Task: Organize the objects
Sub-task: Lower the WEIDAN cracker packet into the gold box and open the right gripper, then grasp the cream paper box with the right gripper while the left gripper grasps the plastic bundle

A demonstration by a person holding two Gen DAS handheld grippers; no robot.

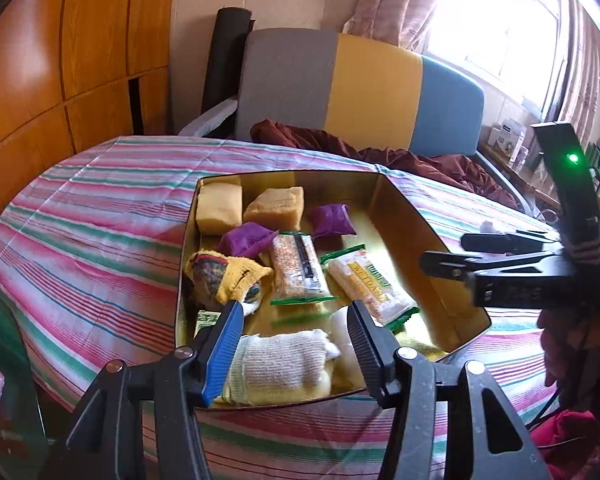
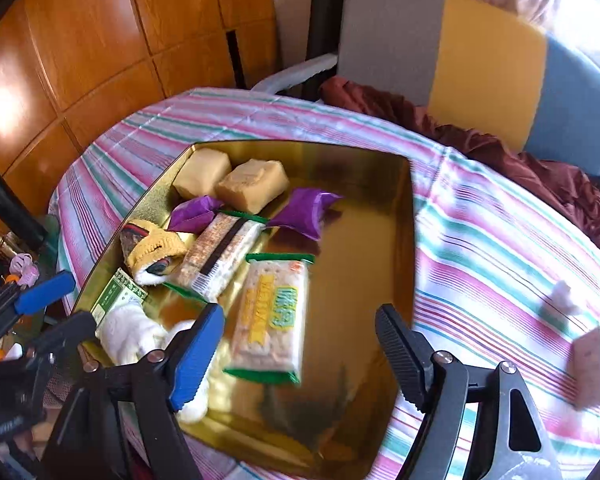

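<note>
A gold box (image 1: 428, 240) (image 2: 396, 216) sits on the striped bedspread. It holds two tan blocks (image 1: 274, 206) (image 2: 252, 184), two purple packets (image 1: 332, 220) (image 2: 304, 212), two cracker packs (image 1: 370, 288) (image 2: 272, 320), a yellow rolled sock (image 1: 228, 276) (image 2: 156, 250), a white rolled sock (image 1: 280, 364) (image 2: 132, 332) and a banknote (image 2: 116, 292). My left gripper (image 1: 296, 328) is open, empty, its fingers either side of the white sock. My right gripper (image 2: 300, 336) is open and empty above the near cracker pack; it also shows in the left wrist view (image 1: 444, 252).
On the bedspread (image 1: 80, 240) right of the box lie a pinkish block (image 2: 588, 368) and a white scrap (image 2: 564, 296). A maroon cloth (image 1: 400, 156) and a grey-yellow-blue chair (image 1: 360, 88) are behind. A wooden wardrobe (image 1: 60, 60) stands left.
</note>
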